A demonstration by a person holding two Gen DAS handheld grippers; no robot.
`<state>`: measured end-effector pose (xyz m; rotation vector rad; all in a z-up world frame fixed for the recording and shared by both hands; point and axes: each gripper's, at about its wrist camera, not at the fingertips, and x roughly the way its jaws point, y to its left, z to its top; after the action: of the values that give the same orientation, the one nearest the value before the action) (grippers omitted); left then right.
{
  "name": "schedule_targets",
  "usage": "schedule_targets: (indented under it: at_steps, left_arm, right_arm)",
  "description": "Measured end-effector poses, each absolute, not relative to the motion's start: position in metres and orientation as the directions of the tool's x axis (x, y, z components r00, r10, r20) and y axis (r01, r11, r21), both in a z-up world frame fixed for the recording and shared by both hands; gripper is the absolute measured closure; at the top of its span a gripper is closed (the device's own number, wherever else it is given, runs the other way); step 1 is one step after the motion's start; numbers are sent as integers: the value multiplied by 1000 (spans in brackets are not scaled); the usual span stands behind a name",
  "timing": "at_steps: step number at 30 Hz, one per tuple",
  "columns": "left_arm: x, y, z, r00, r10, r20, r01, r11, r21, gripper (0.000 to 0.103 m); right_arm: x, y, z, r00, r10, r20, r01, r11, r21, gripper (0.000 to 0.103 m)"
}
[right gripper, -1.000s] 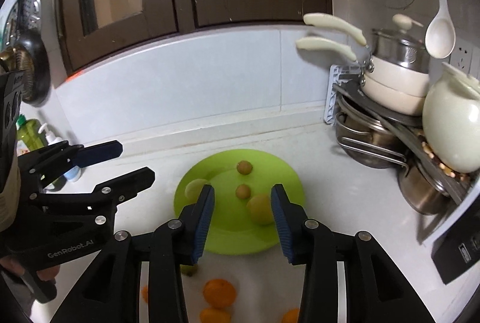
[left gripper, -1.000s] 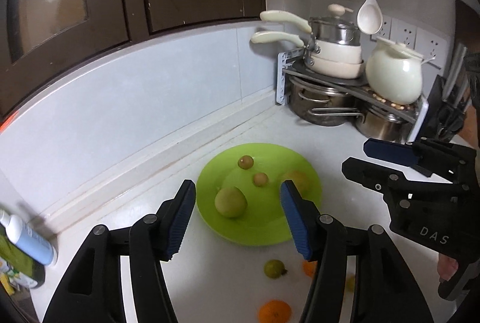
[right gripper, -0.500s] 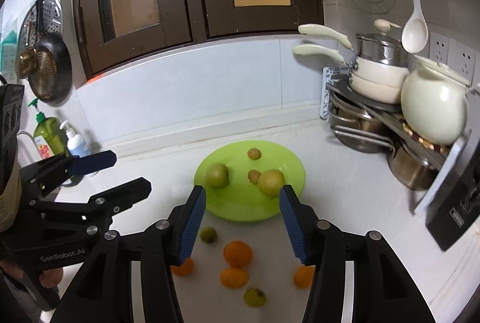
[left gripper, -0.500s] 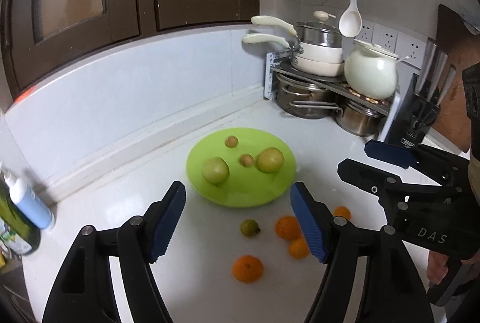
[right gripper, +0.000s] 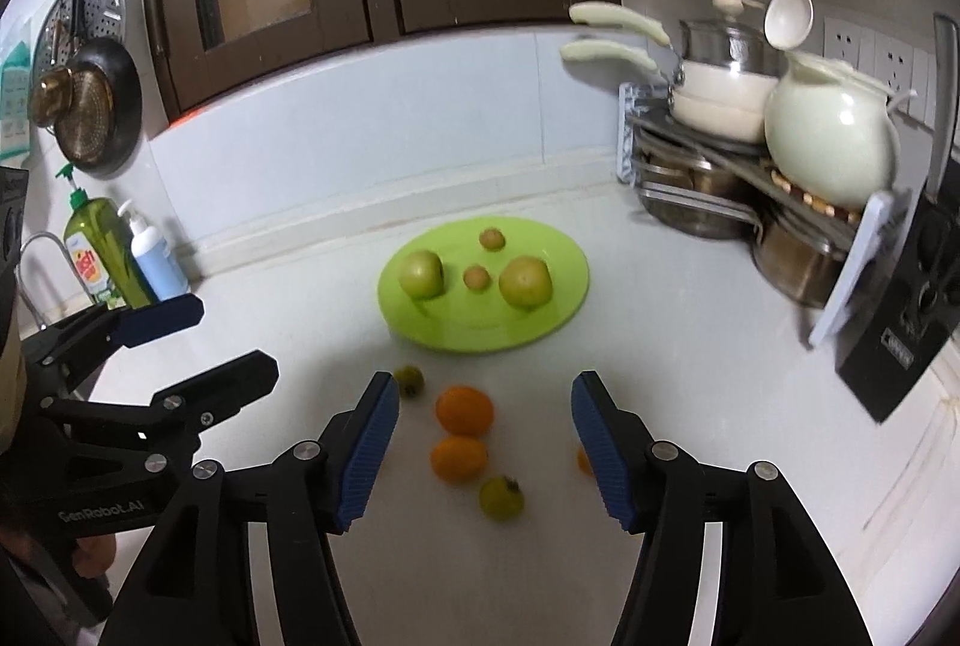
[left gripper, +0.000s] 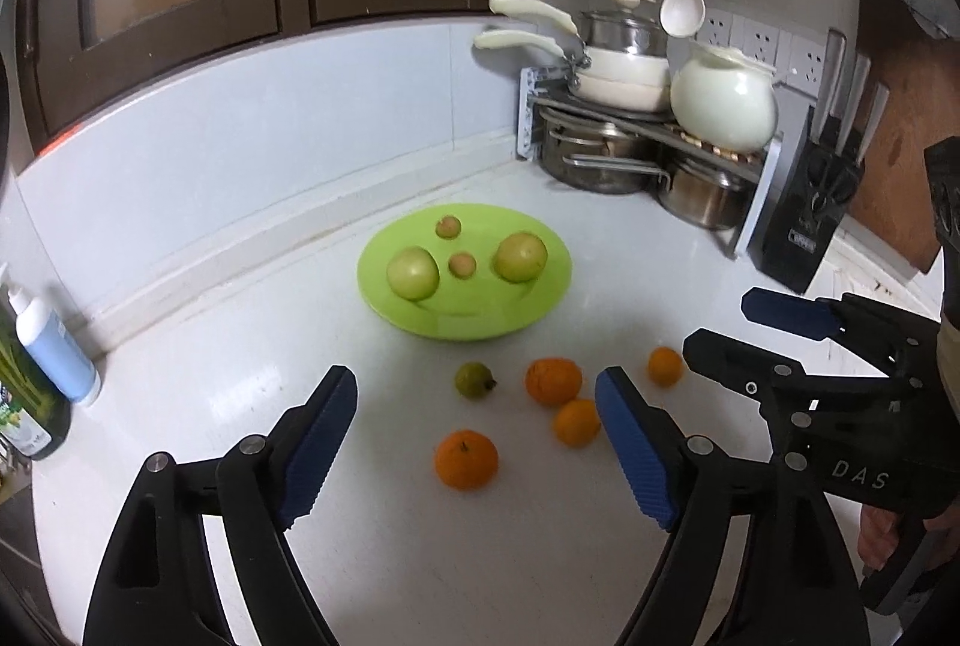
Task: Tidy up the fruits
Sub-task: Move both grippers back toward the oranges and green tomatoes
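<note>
A glossy white desk carries a round, flat, lime-green plate with a smooth sheen. On the plate sit two large, round, pale-green fruits, one at 9 o'clock and one at 3 o'clock, with two small tan fruits, one at the centre and one at 12 o'clock.

Off the plate, toward 6 o'clock, loose fruit lies on the bare desk: four dimpled, round oranges of differing sizes and a small dull-green fruit with a stem. The right wrist view shows another small green fruit nearer that camera.

The left tongs, black plastic with ribbed blue pads, are spread wide and grip nothing; they hang above the desk with the loose oranges between the pads. The right tongs, of the same build, are likewise spread wide and hold nothing, with two oranges and a green fruit showing between their pads.

At 2 o'clock from the plate, a metal rack holds steel pots and cream pans, with a rounded cream ceramic pot on top and a pale ladle hanging above. A black knife block stands at 3 o'clock. At 9 o'clock stand a blue and white pump bottle and a green soap bottle.
</note>
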<state>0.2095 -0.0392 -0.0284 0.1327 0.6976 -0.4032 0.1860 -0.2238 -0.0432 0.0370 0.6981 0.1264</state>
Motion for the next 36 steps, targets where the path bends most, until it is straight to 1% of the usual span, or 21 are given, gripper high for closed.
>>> schedule_targets:
  at_steps: [5, 19, 21, 25, 31, 36]
  left_arm:
    - [204, -40, -48, 663, -303, -685, 405, 914, -12, 21]
    - [209, -36, -100, 581, -244, -776, 399, 917, 11, 21]
    - [211, -36, -106, 574, -244, -782, 404, 915, 11, 21]
    - [216, -39, -116, 590, -227, -775, 418, 907, 52, 21]
    - [235, -44, -125, 574, -243, -782, 440, 897, 45, 21]
    - [248, -50, -131, 556, -242, -796, 459, 887, 51, 26]
  right_arm:
    - [181, -226, -61, 726, 131, -675, -96, 991, 89, 42]
    - [187, -226, -105, 631, 95, -770, -83, 995, 55, 42]
    - [190, -226, -112, 615, 92, -783, -80, 995, 54, 42]
    - [196, -224, -126, 590, 90, -802, -85, 995, 50, 42]
    - [207, -223, -140, 563, 90, -822, -85, 995, 51, 43]
    - [216, -222, -146, 553, 97, -827, -85, 995, 60, 44]
